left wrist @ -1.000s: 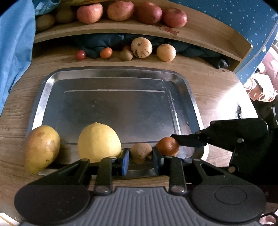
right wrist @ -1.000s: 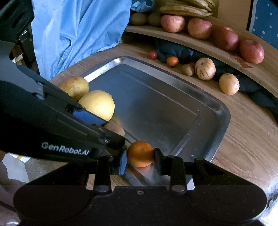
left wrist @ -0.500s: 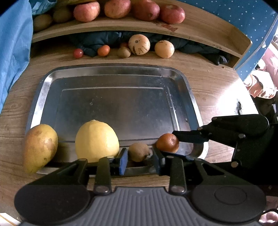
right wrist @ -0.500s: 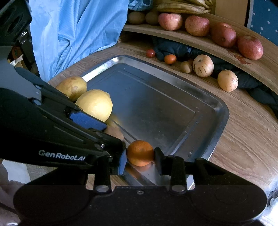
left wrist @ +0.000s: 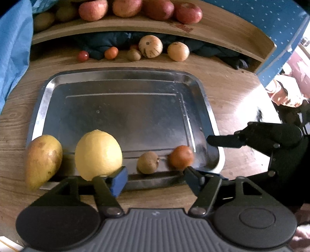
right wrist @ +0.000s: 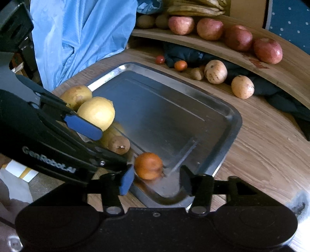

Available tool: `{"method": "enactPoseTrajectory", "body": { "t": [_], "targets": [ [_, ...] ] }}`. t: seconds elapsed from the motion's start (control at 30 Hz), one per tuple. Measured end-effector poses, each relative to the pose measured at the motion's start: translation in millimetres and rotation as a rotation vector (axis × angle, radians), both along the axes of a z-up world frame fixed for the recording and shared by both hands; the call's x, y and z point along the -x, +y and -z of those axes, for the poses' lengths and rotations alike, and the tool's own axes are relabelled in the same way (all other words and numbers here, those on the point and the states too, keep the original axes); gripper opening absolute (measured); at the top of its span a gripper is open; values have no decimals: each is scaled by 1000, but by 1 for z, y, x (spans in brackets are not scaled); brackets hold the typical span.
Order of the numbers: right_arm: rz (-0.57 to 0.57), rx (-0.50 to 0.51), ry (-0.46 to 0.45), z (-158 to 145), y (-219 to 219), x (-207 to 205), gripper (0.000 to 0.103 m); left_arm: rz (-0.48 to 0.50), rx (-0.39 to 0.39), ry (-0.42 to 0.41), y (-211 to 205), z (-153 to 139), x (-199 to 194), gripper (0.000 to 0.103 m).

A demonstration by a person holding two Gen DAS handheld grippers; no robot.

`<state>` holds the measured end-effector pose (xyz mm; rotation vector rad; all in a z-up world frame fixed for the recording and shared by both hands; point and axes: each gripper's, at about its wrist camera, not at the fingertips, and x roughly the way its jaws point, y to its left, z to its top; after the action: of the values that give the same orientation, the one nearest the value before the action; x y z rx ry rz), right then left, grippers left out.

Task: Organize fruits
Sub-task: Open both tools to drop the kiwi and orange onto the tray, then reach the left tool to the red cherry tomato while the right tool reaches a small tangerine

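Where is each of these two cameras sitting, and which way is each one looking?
Left wrist: on the left gripper, looking steeply down over the metal tray; its open fingers and the right gripper show.
Right wrist: on the right gripper, looking down across the tray's corner; the left gripper's arm crosses its left side.
Shared: tray, lemon, kiwi, orange.

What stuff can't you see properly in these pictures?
- Orange fruit: blurred in both views, so I cannot tell if it is still.
- Brown fruit: right wrist view, half hidden by the left gripper's arm.
- Pear: right wrist view, mostly behind the lemon.
- Bananas: cut off by the top edge.
- Dark cloth: under the shelf, in shadow.
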<state>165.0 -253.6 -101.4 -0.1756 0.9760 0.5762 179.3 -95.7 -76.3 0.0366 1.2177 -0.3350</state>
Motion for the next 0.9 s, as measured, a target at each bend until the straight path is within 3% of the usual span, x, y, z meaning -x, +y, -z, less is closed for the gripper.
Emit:
{"method": "enactPoseTrajectory", "body": {
  "t": [0.3, 0.43, 0.53, 0.9],
  "targets": [
    [-1, 8, 9, -7, -15, 13, 78, 56, -1, 27, -4, -10, 7, 95],
    [16, -5, 25, -9, -19, 15, 93, 65, -4, 22, -1, -18, 7, 100],
    [21, -25, 33, -10, -21, 15, 99, 64, -23, 22, 2, -23, 6, 101],
    [34, -44, 4, -22, -20, 6, 102, 42, -122, -10, 17, -44, 4, 102]
  ]
}}
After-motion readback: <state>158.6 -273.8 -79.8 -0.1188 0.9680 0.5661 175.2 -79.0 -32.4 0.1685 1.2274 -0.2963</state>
